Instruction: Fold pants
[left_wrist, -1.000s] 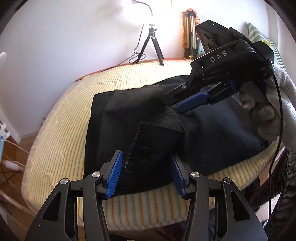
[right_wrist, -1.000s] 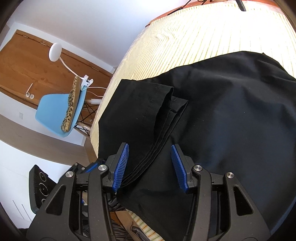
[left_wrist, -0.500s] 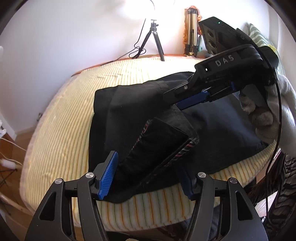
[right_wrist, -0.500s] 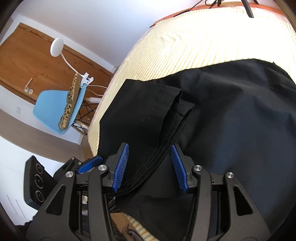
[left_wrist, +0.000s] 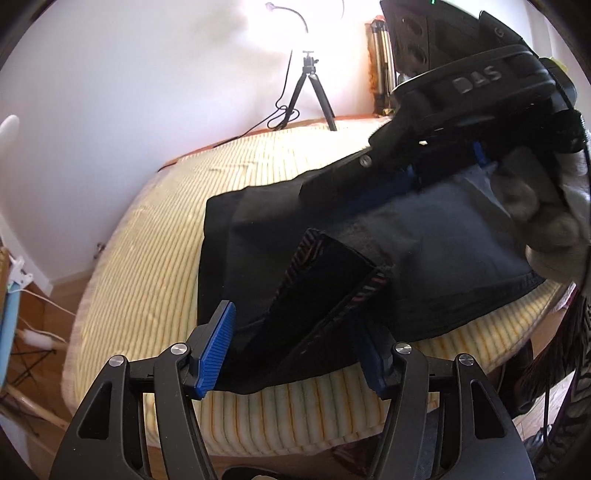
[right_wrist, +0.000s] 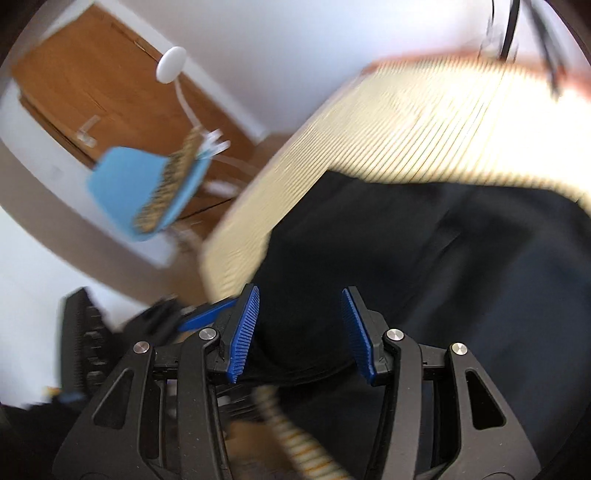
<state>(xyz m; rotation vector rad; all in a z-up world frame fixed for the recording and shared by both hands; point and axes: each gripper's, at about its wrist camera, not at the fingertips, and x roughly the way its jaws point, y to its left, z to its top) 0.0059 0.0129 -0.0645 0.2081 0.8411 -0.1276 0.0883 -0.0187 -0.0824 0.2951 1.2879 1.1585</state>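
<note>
- Lying across the striped bed (left_wrist: 155, 266), the black pants (left_wrist: 436, 266) fill mid-frame.
- Left tongs (left_wrist: 291, 350) gape wide around a lifted fold.
- Right tongs (right_wrist: 301, 332) spread open over dark cloth, lower centre.

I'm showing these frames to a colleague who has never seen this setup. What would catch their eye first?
Probably the black pants spread over the yellow striped mattress, a folded edge showing red-striped lining between the open blue fingers of the left gripper. Next, the right gripper looming at upper right, and the glaring lamp against the back wall.
</note>
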